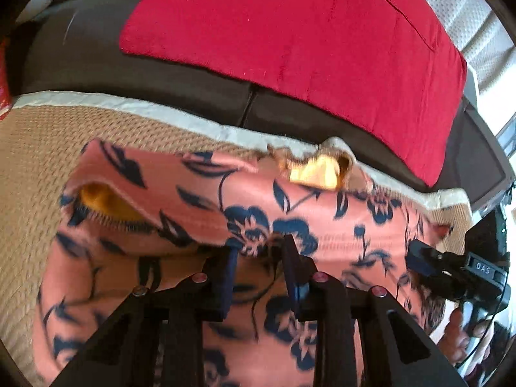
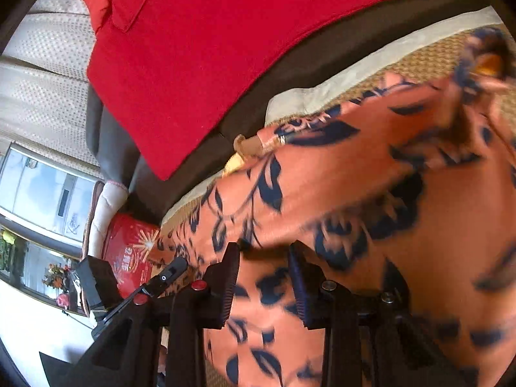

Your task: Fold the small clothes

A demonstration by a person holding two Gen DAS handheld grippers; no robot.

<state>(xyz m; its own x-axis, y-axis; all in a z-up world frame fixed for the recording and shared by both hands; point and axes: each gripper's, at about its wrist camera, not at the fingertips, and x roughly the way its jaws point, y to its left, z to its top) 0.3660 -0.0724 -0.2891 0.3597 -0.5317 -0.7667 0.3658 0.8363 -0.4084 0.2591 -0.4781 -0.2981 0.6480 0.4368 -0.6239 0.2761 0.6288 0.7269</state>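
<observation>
A small pink garment with a dark blue flower print (image 1: 200,206) lies on a tan woven mat (image 1: 38,161), partly folded over on itself. Its orange lining shows at two openings. My left gripper (image 1: 259,248) stands over the folded edge with its jaws apart and a bunch of cloth between them. In the right wrist view the same garment (image 2: 371,174) fills the right half. My right gripper (image 2: 264,251) has its jaws apart at the garment's near fold. The right gripper also shows at the right of the left wrist view (image 1: 451,271).
The mat has a pale border (image 1: 180,119) and lies on a dark brown sofa seat (image 1: 96,61). A red cushion (image 1: 290,29) rests behind the garment. A red printed bag (image 2: 129,251) and a window (image 2: 42,190) show at the left of the right wrist view.
</observation>
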